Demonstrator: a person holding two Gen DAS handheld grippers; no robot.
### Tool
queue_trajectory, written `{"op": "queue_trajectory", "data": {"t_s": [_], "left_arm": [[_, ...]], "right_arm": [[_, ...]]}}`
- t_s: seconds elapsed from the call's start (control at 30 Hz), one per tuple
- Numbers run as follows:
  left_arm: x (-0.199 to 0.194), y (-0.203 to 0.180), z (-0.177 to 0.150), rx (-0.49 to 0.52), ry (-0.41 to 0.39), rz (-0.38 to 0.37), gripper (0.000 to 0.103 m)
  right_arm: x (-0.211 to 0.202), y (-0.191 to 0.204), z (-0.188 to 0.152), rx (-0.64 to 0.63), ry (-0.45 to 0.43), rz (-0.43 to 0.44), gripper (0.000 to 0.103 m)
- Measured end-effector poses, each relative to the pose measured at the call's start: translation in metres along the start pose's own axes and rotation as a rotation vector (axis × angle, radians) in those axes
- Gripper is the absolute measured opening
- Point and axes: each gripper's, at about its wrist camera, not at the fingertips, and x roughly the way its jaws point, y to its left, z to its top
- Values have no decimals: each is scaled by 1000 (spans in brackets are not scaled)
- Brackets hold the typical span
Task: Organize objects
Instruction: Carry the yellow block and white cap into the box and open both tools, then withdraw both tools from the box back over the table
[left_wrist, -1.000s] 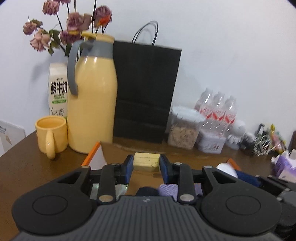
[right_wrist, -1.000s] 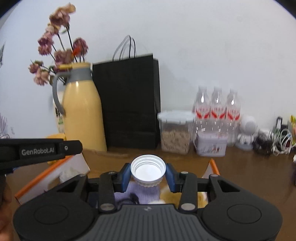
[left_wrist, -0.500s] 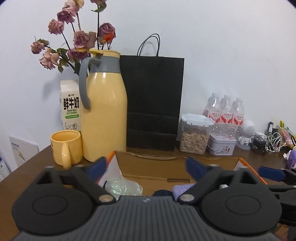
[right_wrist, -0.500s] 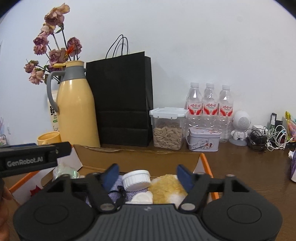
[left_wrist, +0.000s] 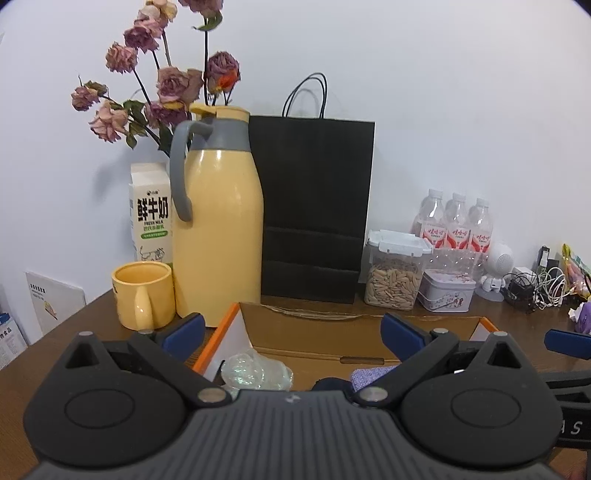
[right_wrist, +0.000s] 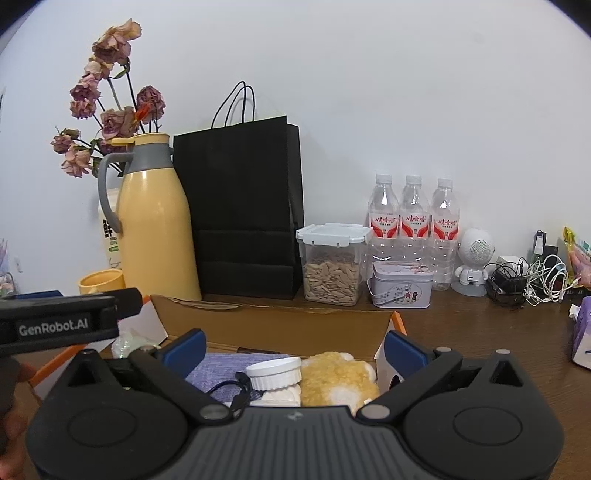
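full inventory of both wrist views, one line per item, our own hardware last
cardboard box: 1, brown with orange edge, front centre, open
white lid: 1, in box, beside yellow fluffy item
purple cloth: 1, in box
clear plastic wad: 1, box's left end
thermos jug: 1, yellow and grey, rear left
mug: 1, yellow, beside jug
milk carton: 1, white, behind mug
dried roses: bunch, pink, behind jug
paper bag: 1, black, against wall
seed container: 1, clear
tin: 1, pale
water bottles: 3, clear
left claw: open
right claw: opening, over box
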Motion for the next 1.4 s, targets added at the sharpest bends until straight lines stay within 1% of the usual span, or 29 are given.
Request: {"op": "queue_trajectory", "data": {"t_s": [0.13,0.37,0.47,0.6,0.73,0.9,1.1,1.4], "left_arm": [[-22,4,3,-5,-16,-16,103],[-70,3,1,38,-19,-66,103],[-90,7,-4,43,-2,-77,103],[-113,15,-13,29,27,-71,103],[-132,21,-26,40,62,-58,103],[-152,28,-41,49,106,-45,103],[-165,34,-56,47,165,-19,103],[-171,41,-70,49,223,0,103]], "right_arm": [[-16,4,3,-16,-5,-2,103],[-58,9,-1,-28,13,-15,103],[-80,11,-7,-20,20,-15,103],[-106,13,-16,-18,39,-20,103],[-128,14,-25,-15,53,-21,103],[-150,16,-38,-9,76,-24,103],[-167,18,-52,-2,108,-22,103],[-173,20,-64,5,140,-18,103]]}}
